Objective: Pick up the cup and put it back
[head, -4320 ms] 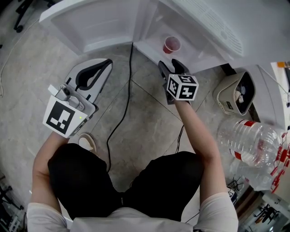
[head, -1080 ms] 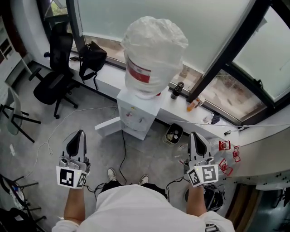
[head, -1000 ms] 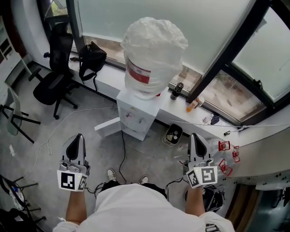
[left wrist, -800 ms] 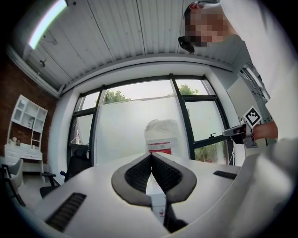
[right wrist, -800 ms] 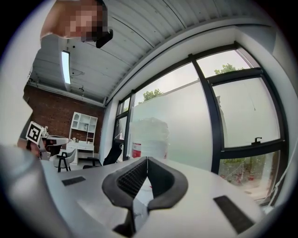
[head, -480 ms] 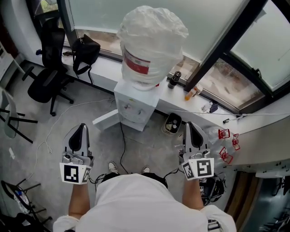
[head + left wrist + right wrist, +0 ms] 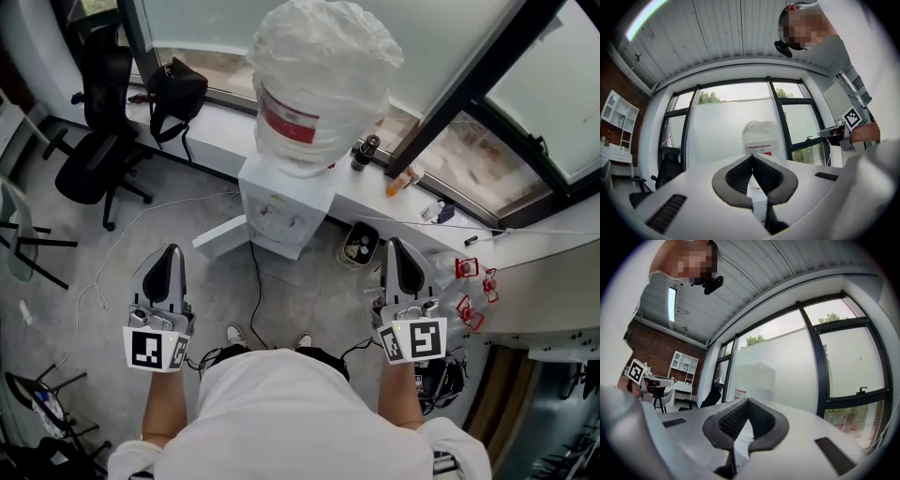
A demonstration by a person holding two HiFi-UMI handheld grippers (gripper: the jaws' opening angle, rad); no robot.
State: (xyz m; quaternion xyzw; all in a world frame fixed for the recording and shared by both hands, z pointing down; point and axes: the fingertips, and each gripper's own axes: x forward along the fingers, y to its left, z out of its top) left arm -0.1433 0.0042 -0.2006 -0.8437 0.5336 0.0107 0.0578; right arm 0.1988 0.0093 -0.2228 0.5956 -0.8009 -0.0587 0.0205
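While only the gripper views catch the slatted ceiling, left gripper and right gripper sit pressed together, empty.

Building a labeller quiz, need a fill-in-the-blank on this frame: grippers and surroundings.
The left gripper and the right gripper both have their jaws ____.
Between each pair of jaws there is ____.
The bottle on the water dispenser is wrapped in ____ plastic.
The black office chair stands on the side of the ____ gripper.
Missing words: shut; nothing; white; left.
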